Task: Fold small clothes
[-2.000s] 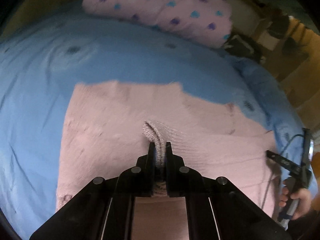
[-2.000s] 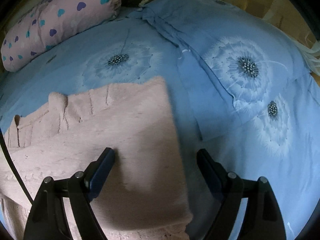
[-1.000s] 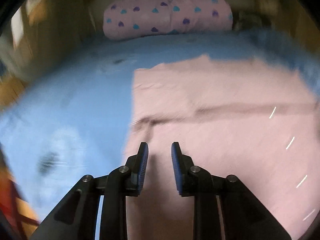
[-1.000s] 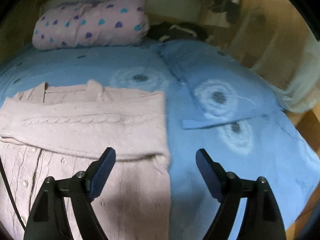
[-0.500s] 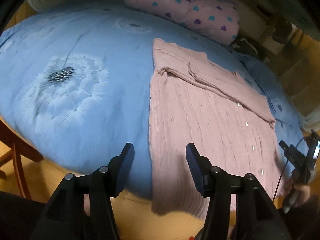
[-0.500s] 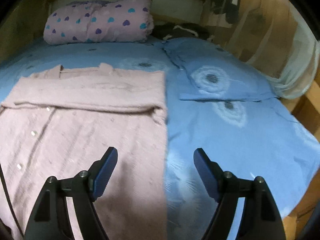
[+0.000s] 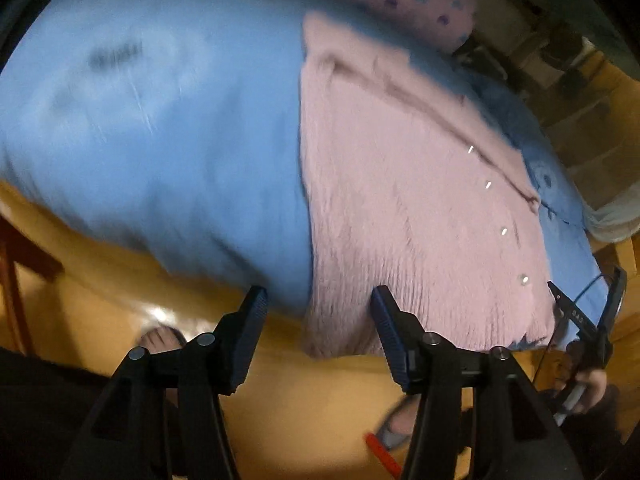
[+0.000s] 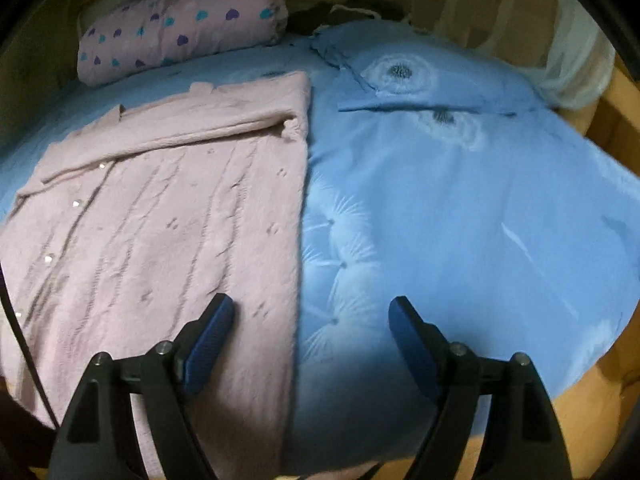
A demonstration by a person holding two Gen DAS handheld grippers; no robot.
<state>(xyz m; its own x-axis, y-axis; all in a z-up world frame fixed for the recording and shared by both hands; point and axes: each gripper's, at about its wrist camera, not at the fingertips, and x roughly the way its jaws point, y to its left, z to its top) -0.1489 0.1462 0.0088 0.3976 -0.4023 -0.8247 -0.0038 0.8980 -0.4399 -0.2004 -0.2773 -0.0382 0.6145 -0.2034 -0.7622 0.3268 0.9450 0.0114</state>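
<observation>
A pink knitted cardigan (image 7: 400, 208) lies flat on the blue bed cover (image 7: 160, 140), buttons up, both sleeves folded across its top; its hem hangs over the near bed edge. My left gripper (image 7: 316, 320) is open and empty, just in front of the hem's left corner. In the right wrist view the cardigan (image 8: 160, 220) fills the left half. My right gripper (image 8: 312, 328) is open and empty above the cardigan's right edge near the hem. The right gripper also shows in the left wrist view (image 7: 584, 312).
A pink pillow with hearts (image 8: 180, 24) lies at the head of the bed. A blue pillow with dandelion print (image 8: 420, 76) lies at the back right. Wooden floor (image 7: 320, 408) and the person's feet (image 7: 160, 338) lie below the near bed edge.
My left gripper let go of the sleeve cuff, opened wide and pulled back to the hem's left corner. My right gripper drew back along the cardigan's right edge toward the hem.
</observation>
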